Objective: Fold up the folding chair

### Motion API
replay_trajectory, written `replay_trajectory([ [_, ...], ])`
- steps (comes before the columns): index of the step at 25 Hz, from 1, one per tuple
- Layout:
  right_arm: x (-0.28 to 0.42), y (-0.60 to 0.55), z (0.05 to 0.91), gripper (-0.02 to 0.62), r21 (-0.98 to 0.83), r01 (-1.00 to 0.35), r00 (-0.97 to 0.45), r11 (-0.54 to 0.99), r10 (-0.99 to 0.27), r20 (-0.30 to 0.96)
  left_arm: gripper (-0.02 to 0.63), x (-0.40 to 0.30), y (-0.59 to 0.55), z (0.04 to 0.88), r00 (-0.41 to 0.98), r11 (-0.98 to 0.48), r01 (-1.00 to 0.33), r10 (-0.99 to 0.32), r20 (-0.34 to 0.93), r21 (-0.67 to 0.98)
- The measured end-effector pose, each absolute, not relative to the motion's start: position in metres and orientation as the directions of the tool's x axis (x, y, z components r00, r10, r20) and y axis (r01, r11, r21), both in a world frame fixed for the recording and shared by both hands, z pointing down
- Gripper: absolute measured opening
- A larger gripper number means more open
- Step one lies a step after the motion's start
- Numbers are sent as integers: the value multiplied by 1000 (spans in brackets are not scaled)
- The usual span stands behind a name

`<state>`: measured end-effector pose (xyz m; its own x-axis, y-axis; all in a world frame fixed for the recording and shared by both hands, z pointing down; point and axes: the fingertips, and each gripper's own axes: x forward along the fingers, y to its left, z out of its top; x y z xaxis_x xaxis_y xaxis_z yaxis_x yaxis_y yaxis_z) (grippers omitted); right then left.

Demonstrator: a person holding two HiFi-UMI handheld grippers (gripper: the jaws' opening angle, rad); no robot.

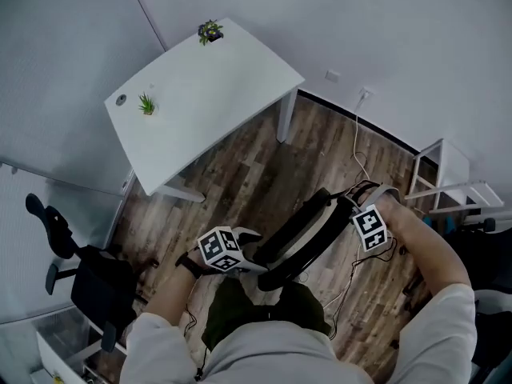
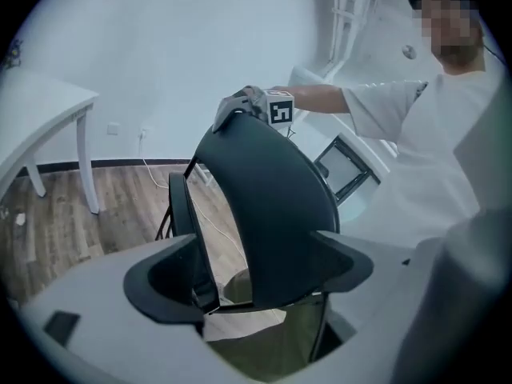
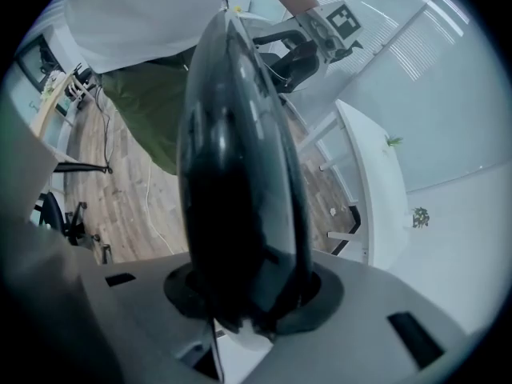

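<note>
Currently folding chair (image 1: 308, 230) is clamped at opposite ends by left gripper (image 2: 252, 274), right gripper (image 3: 244, 294); slip is risked if closed crookedly.

Lighting's bright, flat and kinda cold-bluish all over. Shadows are soft, just a faint one on the wood floor (image 1: 240, 174) right under the white table (image 1: 208, 94). The head view is sharp, though the wall lines bend a bit. Both gripper views are heavy fisheye with black corners. The glossy folding chair (image 3: 232, 174) picks up streaky reflections in the right gripper view. Up close, the grey bodies of the left gripper (image 2: 252, 274) and right gripper (image 3: 248, 294) go mushy, and the left gripper view is softer overall.
</note>
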<state>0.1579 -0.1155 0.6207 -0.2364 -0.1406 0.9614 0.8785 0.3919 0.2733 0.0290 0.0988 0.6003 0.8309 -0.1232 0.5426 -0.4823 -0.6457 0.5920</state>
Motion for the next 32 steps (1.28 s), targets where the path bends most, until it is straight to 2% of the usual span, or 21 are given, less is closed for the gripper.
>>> replay_trajectory([
  [6,174,-107,636,122,276,915,-255,294,-110,961,440,54,102,577,753,-622,-592,-201,627,512],
  [11,222,-84,721,152,136,931,-123,338,-60,991,441,80,120,603,675,-588,-649,-153,721,483],
  [15,192,-82,740,128,186,892,-188,413,-36,981,440,77,136,642,616,-539,-704,-139,775,463],
  [18,163,-103,724,121,180,897,-183,404,-30,983,442,69,130,672,505,-535,-766,-159,849,355],
  [21,157,-109,718,123,165,893,-174,419,-17,985,442,74,116,660,530,-515,-779,-234,815,359],
  [23,153,-111,716,123,177,883,-189,435,-17,982,442,62,111,651,580,-470,-776,-273,767,420],
  [27,165,-105,717,123,207,867,-217,453,-31,976,441,12,115,678,652,-333,-754,-268,710,566],
  [32,176,-96,718,132,221,865,-222,450,-50,974,440,-79,94,776,613,-184,-790,-223,758,585],
])
